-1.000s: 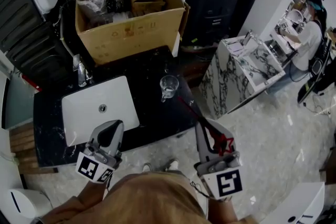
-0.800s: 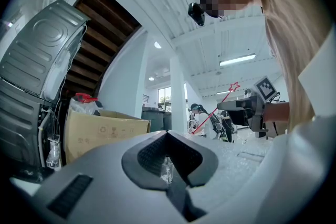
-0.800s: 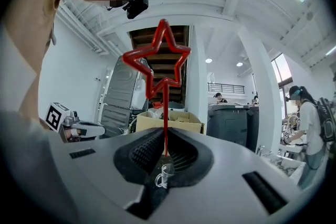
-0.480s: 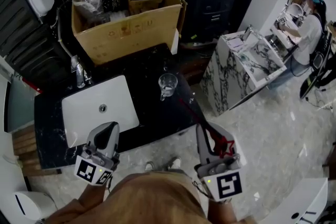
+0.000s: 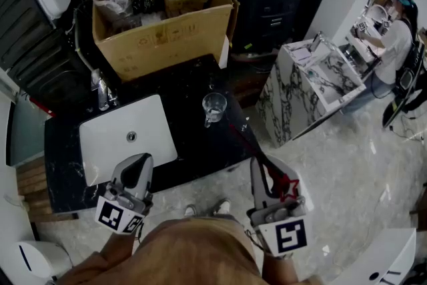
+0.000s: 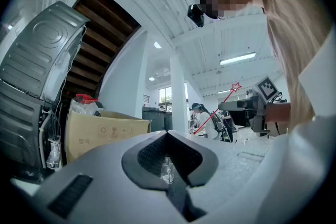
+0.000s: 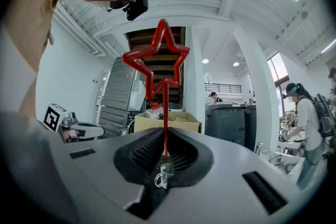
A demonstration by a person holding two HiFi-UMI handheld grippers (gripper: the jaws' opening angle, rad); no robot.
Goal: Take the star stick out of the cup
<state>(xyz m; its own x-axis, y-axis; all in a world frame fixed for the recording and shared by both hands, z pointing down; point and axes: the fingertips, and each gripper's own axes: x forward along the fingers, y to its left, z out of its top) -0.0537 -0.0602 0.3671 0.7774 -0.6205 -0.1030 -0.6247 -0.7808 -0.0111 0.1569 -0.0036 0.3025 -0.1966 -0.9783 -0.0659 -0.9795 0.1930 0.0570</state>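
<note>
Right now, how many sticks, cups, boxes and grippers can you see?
Star stick: 1
Cup: 1
Cardboard box: 1
Grippers, left gripper and right gripper: 2
Total: 5

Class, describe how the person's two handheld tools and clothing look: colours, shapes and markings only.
Both the left tool and the right tool are smooth, light grey shells tapering to a point, lined inside with black ribbed pads. Each carries a white cube printed with black square markers at its rear. The person wears a tan-brown top.
</note>
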